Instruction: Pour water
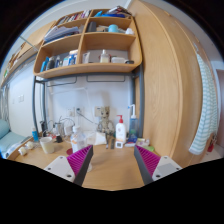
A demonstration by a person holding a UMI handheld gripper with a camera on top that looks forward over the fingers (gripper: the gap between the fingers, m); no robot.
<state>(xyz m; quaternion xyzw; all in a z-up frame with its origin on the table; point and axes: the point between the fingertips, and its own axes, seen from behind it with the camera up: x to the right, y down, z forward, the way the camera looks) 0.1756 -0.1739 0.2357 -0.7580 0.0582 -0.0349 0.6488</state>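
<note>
My gripper (pixel 114 160) hangs open above a bare stretch of the wooden desk (pixel 112 170), its two magenta pads (pixel 82 158) spread wide with nothing between them. Beyond the fingers, at the back of the desk, stand a white bottle with a red cap (pixel 121 131) and a pale cup (pixel 48 146) to the left. No water jug or pitcher can be made out for certain.
A small cardboard-box figure (pixel 104 124) stands at the back against the white wall. Small items (pixel 22 147) crowd the left end of the desk. Wooden shelves (pixel 88 45) with books hang above. A tall wooden panel (pixel 170 75) rises on the right.
</note>
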